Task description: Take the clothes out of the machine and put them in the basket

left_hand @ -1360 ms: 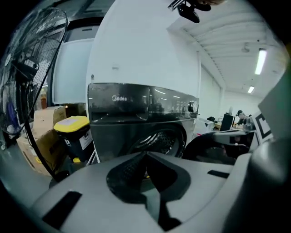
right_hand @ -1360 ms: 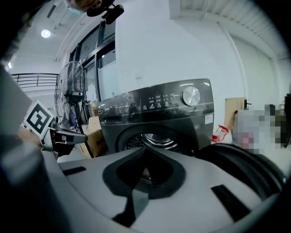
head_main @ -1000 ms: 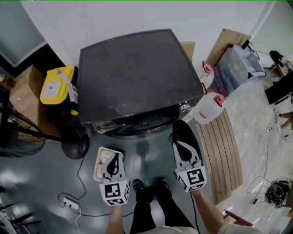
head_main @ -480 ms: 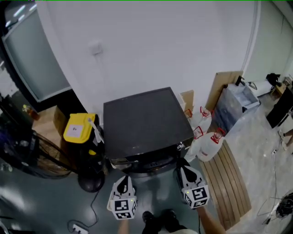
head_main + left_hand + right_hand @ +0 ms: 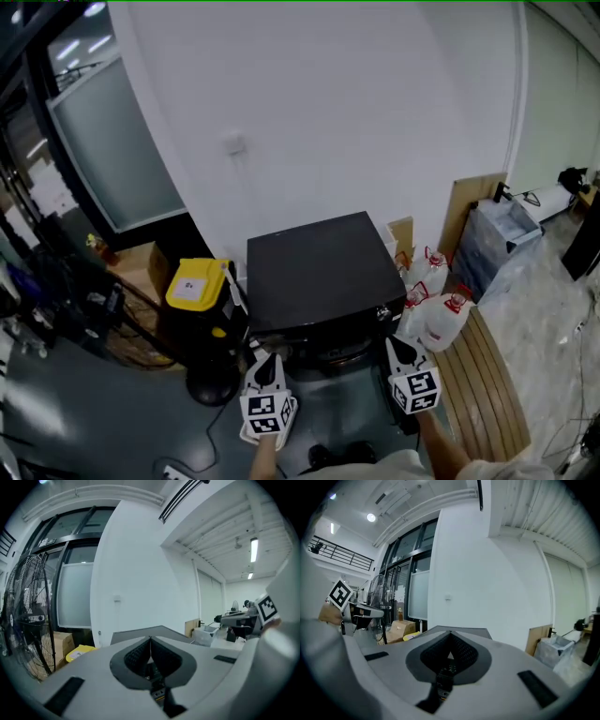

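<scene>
The left tongs [image 5: 267,364] and right tongs [image 5: 399,347] are pinched shut on nothing. They sit side by side before the machine [image 5: 319,267], on its door side, where clothes come out. No clothes show, and I cannot spot the basket.

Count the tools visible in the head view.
2. Left tool is at the machine's front left corner, and the right tool at its front right corner. None appear hidden.
</scene>
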{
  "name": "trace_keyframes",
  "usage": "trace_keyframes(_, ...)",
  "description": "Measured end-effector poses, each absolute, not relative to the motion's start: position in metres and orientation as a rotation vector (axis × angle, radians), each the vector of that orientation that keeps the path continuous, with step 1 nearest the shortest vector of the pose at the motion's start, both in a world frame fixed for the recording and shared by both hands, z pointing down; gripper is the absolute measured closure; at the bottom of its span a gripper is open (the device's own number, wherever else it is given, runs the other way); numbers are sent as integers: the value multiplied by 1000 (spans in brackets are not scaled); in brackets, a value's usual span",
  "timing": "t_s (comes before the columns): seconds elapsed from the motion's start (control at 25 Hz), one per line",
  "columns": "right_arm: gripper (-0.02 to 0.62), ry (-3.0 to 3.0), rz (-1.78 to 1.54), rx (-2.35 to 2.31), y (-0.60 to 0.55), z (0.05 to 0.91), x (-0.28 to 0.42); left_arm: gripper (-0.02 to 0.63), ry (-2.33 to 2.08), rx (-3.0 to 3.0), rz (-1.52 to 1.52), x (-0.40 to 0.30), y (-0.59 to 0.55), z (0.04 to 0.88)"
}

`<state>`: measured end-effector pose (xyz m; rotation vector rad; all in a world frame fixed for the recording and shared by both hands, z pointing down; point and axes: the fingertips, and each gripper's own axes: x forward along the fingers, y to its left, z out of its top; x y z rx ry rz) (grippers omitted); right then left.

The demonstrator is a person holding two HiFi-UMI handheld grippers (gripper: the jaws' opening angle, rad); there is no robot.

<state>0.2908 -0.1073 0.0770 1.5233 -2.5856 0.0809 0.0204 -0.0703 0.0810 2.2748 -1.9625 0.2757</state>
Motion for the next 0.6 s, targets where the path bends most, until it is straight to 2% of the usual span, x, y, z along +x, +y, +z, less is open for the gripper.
trace_keyframes(0.6,572,-2637,79,1471,-87,51,280,586,-1982,2247,269,18,-39,78)
